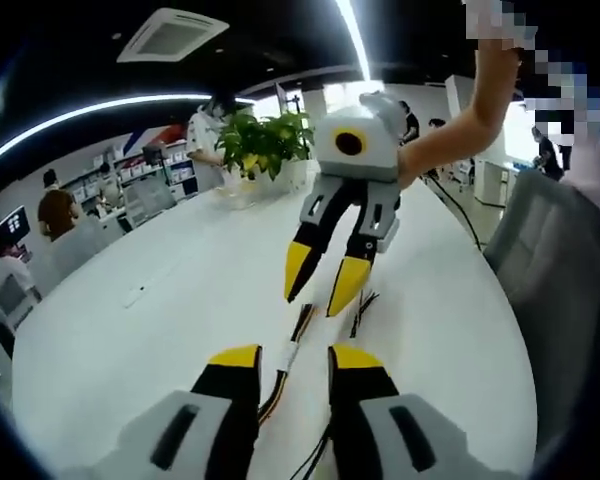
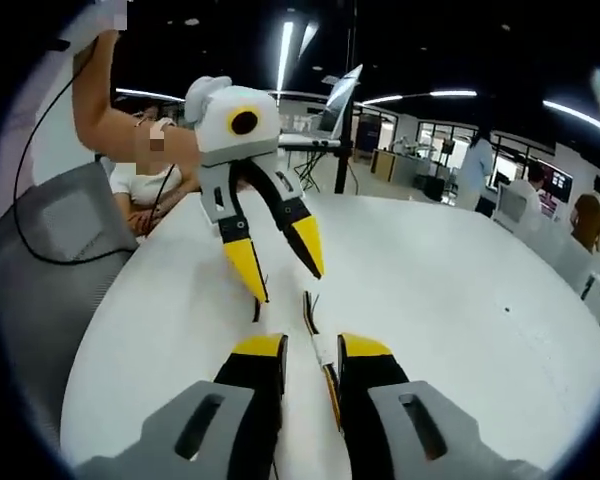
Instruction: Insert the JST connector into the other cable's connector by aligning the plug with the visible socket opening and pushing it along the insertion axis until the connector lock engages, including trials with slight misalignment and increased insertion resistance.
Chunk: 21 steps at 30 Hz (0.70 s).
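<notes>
Two hand-held tools with yellow-tipped black jaws face each other over a broad white tabletop (image 1: 130, 340) in an open-plan office.

In the left gripper view, the left tool (image 1: 293, 356) rises from the bottom, its jaws parted with a gap between the tips. A multicoloured cable (image 1: 276, 385) with a small white connector (image 1: 291, 353) lies on the tabletop and runs through that gap; I cannot tell whether the jaws touch it. Beyond it the right tool (image 1: 322, 284), held by a person's bare arm (image 1: 460, 130), points down with its jaws spread, tips just above the tabletop. A second, darker cable (image 1: 360, 312) lies just beside those tips.

In the right gripper view, the right tool (image 2: 311, 346) has its jaws apart, with a cable and pale connector (image 2: 323, 352) lying between them. The left tool (image 2: 284, 272) hangs opposite, jaws splayed.

A leafy potted plant (image 1: 265, 140) stands at the tabletop's far end. A grey chair (image 2: 55, 240) sits beside the tabletop.
</notes>
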Motion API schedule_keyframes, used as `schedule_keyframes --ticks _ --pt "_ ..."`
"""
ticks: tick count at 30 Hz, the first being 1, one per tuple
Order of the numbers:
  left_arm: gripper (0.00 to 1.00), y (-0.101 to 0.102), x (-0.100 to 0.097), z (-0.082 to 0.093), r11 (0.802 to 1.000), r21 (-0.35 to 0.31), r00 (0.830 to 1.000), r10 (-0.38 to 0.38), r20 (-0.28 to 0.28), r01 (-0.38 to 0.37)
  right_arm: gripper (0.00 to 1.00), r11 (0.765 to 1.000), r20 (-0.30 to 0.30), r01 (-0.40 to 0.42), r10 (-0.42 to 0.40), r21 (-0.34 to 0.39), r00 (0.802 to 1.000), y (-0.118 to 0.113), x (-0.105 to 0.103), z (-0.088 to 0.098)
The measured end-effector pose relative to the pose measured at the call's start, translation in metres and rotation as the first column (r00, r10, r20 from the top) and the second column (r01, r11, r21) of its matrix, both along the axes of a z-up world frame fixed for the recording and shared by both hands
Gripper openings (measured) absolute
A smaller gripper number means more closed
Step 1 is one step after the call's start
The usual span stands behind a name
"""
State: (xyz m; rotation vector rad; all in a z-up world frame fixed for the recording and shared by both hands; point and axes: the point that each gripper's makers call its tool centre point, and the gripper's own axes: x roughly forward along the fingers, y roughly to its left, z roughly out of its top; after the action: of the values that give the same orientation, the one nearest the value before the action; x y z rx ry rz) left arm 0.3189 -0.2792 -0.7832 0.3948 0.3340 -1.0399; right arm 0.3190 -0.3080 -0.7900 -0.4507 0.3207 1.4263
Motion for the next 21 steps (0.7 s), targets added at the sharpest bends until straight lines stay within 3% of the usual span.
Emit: schedule_keyframes --ticks 5,12,21 --pt "0.2 0.001 -0.011 -0.008 1.0 0.029 1.0 -0.008 -0.014 0.009 0.18 1.0 -0.01 -0.022 0.022 -0.003 1.0 0.002 -0.011 0.004" --pt "0.2 0.006 -0.03 -0.023 0.998 0.055 0.998 -0.02 -0.054 0.023 0.18 0.998 -0.017 -0.048 0.047 -0.049 0.999 -0.005 -0.025 -0.01" --pt "0.2 0.007 -0.034 -0.034 0.999 0.044 0.996 -0.029 -0.084 0.032 0.17 0.996 -0.058 -0.044 0.04 -0.075 0.998 -0.012 -0.032 -0.027"
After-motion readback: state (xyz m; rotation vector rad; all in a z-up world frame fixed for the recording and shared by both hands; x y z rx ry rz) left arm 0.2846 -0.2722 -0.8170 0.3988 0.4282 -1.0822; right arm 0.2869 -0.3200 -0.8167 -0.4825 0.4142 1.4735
